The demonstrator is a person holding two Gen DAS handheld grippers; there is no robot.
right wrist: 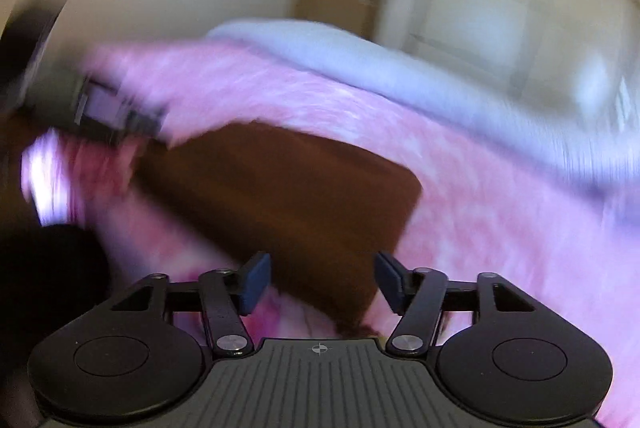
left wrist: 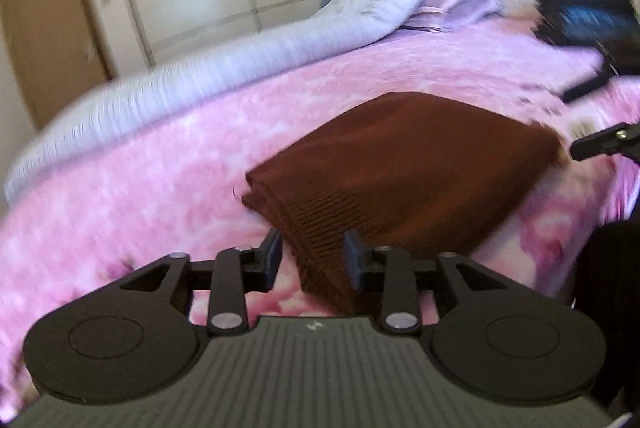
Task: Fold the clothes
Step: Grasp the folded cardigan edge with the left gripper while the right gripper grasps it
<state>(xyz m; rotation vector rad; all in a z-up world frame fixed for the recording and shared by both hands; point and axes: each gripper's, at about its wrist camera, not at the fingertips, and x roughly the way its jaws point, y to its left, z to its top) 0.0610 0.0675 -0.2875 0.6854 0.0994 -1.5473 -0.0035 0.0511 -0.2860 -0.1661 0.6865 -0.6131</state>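
Judging the folded rust-brown knitted sweater (left wrist: 404, 164) soft, light and floppy, we favour its ribbed hem, both jaws open, gripping nothing.

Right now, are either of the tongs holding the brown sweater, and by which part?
Neither. Both tongs stand open: the left tongs straddle the brown sweater's ribbed corner without pinching; the right tongs hover over its edge.
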